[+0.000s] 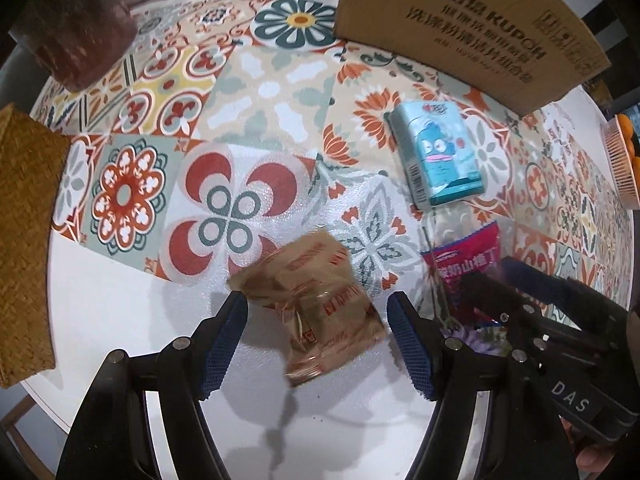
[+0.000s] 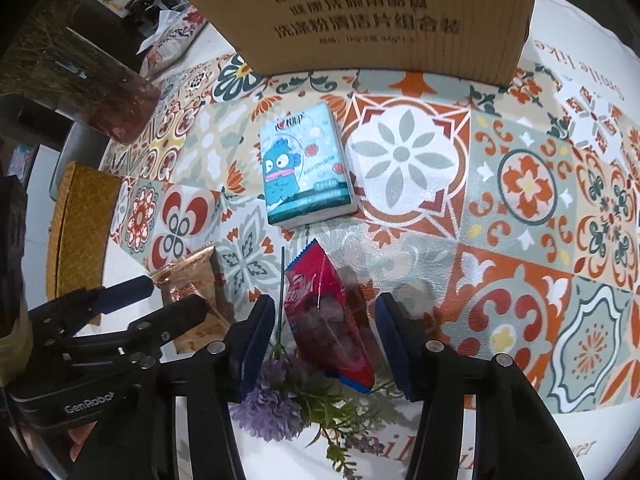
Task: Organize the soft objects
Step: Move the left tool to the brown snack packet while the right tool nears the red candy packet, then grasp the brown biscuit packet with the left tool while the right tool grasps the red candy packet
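On the patterned tablecloth [image 1: 276,92], the left gripper [image 1: 316,332] points straight down over a brown snack packet [image 1: 316,300], which lies slanted between its two blue pads; the jaws stand wide, and neither pad touches the wrapper. Just to its right, the right gripper [image 2: 320,332] straddles a red snack bag [image 2: 328,316], which lies lengthwise in the gap with clear space on both sides, so nothing is gripped there either. A purple artificial flower [image 2: 272,408] lies beside and partly under the red bag, its stem running past the left pad. A blue tissue pack [image 2: 308,164] rests farther ahead, near a cardboard box [image 2: 360,12]. A woven basket [image 1: 24,240] sits at the table's left edge.
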### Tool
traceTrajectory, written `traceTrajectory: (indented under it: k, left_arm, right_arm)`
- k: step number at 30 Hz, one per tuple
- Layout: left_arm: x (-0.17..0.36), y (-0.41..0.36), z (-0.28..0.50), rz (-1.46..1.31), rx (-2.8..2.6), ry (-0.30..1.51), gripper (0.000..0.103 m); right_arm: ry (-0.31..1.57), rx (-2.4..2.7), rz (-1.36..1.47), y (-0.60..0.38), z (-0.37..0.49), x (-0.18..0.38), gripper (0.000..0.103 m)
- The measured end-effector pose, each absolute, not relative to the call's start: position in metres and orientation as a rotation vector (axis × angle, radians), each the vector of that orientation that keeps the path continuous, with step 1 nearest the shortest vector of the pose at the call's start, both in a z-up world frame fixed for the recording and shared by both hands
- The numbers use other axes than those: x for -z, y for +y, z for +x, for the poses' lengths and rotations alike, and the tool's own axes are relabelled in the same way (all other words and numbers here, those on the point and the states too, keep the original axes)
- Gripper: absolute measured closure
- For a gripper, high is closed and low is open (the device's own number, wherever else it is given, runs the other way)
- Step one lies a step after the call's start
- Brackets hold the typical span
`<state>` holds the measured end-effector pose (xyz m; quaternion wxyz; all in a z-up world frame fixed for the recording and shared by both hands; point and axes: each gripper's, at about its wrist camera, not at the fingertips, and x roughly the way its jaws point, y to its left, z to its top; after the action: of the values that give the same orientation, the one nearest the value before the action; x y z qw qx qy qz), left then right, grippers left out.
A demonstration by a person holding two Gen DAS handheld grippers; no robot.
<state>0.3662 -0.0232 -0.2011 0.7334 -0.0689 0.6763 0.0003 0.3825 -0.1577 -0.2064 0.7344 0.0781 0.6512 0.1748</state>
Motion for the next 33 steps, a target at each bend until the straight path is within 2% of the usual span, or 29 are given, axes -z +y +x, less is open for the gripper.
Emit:
traceTrajectory:
  k: [8,15,19,20,21,33]
  left_arm:
    - [0.218,-0.026,0.367,-0.185,-0.009,1.523,0.034]
    - [0.228,-0.032,0.363,-0.195,0.005,1.535,0.051]
    - [0.232,-0.031,0.359,-0.194,0.015,1.527,0.053]
    - [0.232,-0.031,0.358,-0.19,0.018,1.524,0.053]
    - [0.231,-0.026,0.356,-0.189,0.021,1.521,0.054]
    - [0.201,-0.018,0.345,-0.109,0.054,1.411,0.057]
  right_arm:
    - [1.461,-0.391,0.194,-0.157,0.386,0.221,0.056]
    - [1.458,-0.401,0.203,-0.151,0.384,0.225,0.061]
    - [1.448,-0.406,0.201,-0.149,0.381,0.225,0.063]
    - [1.444,-0.4,0.191,-0.147,0.38,0.224,0.066]
    - [1.439,-0.395,0.181,-0.146,0.378,0.223,0.074]
    - [1.349,-0.302,0.165,-0.153,0.363,0.206,0.075]
